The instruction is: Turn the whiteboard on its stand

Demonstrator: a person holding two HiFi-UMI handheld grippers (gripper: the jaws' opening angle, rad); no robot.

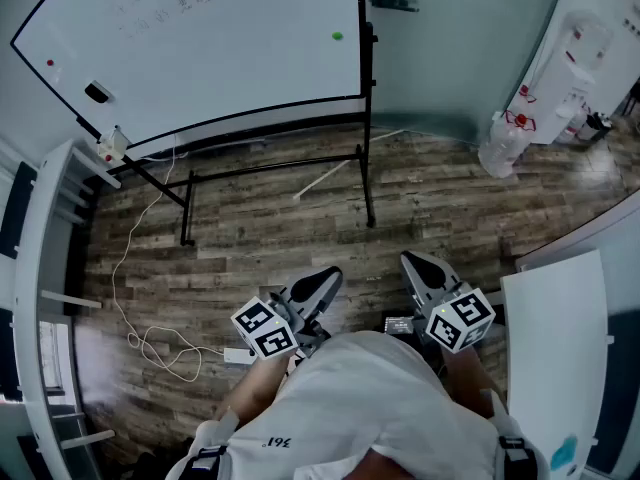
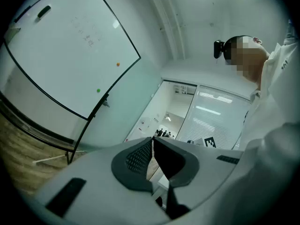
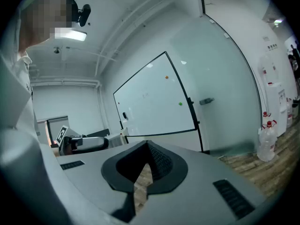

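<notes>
Well ahead of the person, the whiteboard [image 1: 200,48] sits on its black stand [image 1: 367,168] at the far side of the wood-plank floor [image 1: 270,233], with a green magnet [image 1: 337,36] near its right edge. The left hand-held gripper [image 1: 328,276] and the right hand-held gripper [image 1: 412,261] are held low, close to the person's body and well apart from the board. Both are clenched, tips meeting with nothing between them, and both point toward the stand.
</notes>
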